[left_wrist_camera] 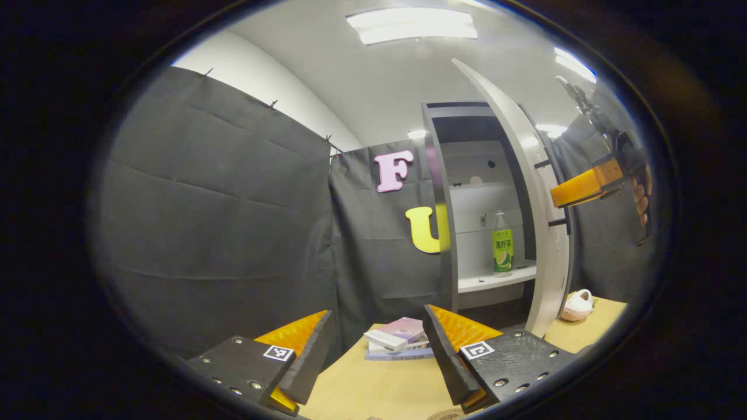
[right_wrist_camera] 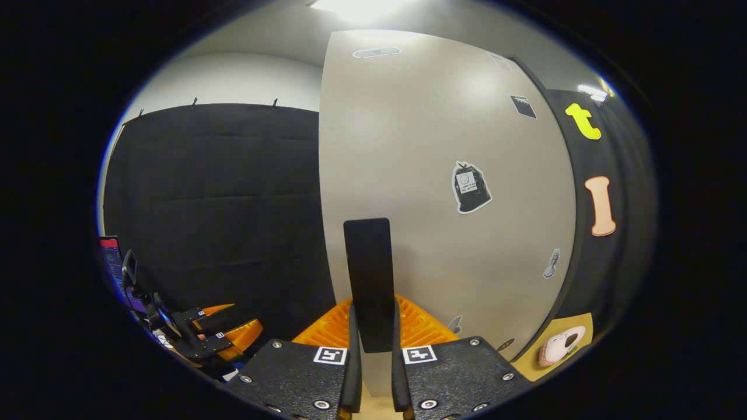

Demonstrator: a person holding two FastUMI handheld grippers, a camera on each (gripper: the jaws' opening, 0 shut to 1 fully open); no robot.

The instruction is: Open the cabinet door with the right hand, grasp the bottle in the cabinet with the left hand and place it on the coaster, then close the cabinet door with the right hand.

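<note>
The right gripper [right_wrist_camera: 373,356] has both fingers pressed on the black handle [right_wrist_camera: 367,280] of the cabinet door [right_wrist_camera: 432,192], which stands open. In the left gripper view the door [left_wrist_camera: 540,233] shows edge-on at 3 o'clock, with the right gripper [left_wrist_camera: 583,186] on its far side and the fingers of a hand [left_wrist_camera: 642,198] wrapped around that tool. The left gripper [left_wrist_camera: 376,350] is wide open and holds nothing; it hovers above the table [left_wrist_camera: 373,391], well apart from the cabinet [left_wrist_camera: 467,204]. In the right gripper view the left gripper [right_wrist_camera: 224,335] appears at 8 o'clock. The bottle [left_wrist_camera: 502,245] stands upright on a cabinet shelf [left_wrist_camera: 496,280], at 3 o'clock in the left gripper view. A stack of books [left_wrist_camera: 400,338] lies on the table between the left gripper's fingers in view. A plush toy [left_wrist_camera: 578,306] sits on the table beyond the door.
</note>
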